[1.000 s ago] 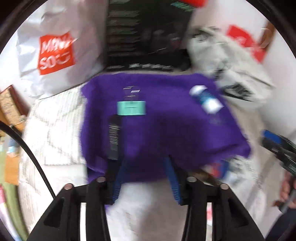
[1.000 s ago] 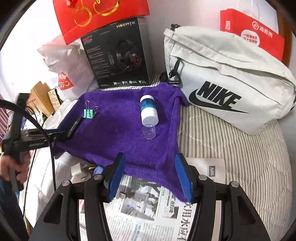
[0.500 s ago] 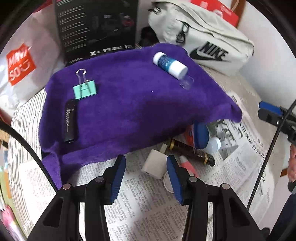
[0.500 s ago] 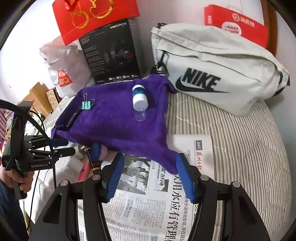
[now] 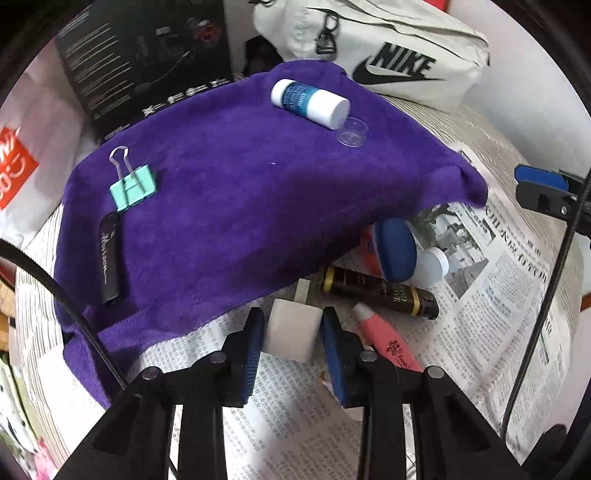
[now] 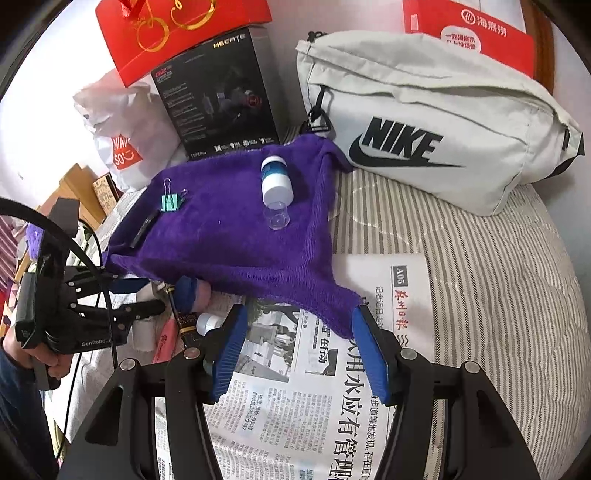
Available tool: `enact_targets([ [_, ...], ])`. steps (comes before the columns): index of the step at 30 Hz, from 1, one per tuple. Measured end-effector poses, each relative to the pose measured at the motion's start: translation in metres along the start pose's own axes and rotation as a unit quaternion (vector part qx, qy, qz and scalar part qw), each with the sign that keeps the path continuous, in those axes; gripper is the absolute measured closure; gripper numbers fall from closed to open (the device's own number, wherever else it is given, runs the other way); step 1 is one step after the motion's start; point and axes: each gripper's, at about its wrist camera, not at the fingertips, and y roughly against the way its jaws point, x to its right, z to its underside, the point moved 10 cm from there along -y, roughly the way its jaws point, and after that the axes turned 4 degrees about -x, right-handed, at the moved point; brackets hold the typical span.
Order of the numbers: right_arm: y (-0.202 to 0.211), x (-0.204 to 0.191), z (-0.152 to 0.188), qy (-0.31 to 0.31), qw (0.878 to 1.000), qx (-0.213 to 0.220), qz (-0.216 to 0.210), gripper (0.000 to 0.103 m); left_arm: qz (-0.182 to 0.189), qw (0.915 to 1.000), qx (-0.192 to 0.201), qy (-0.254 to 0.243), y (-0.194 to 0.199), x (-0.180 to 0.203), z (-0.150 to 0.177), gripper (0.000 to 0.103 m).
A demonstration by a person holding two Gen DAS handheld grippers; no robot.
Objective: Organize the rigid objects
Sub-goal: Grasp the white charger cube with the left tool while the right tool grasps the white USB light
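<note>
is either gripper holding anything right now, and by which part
The left gripper is closing on the white block, its pads at the block's two opposite side faces. The right gripper holds nothing; only newspaper lies between its open jaws.

This is a home, most likely a bedroom: the things lie on a bed (image 6: 498, 258) covered in a quilted, grey-and-white striped sheet, with newspaper (image 6: 314, 387) spread over part of it. Household clutter is stacked along a plain white wall at the bed's far edge: a pale Nike sling bag (image 6: 424, 122), a black headset box (image 6: 218, 96), a red gift bag (image 6: 177, 29) with gold print, a white shop carrier bag (image 6: 122, 136) and a red carton (image 6: 469, 33). A purple towel (image 6: 229, 236) lies over the sheet (small toiletries and stationery on and beside it). Wooden furniture (image 6: 70, 188) shows beyond the bed's left edge.
</note>
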Motion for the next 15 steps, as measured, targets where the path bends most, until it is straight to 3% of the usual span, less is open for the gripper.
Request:
enact_targets([
  [6, -0.01, -0.019, -0.005, 0.033, 0.999, -0.029, -0.003, 0.045, -0.012, 0.9997, -0.014, 0.016, 0.004, -0.015, 0.011, 0.074],
  [9, -0.007, -0.036, -0.013, 0.062, 0.998, -0.011, -0.009, 0.044, -0.012, 0.9996, -0.019, 0.02, 0.0, -0.021, 0.017, 0.072],
  [15, -0.017, -0.059, -0.006, 0.077, 0.996, -0.021, -0.027, 0.044, -0.011, 0.9991, -0.001, 0.041, 0.001, -0.028, 0.015, 0.077],
])
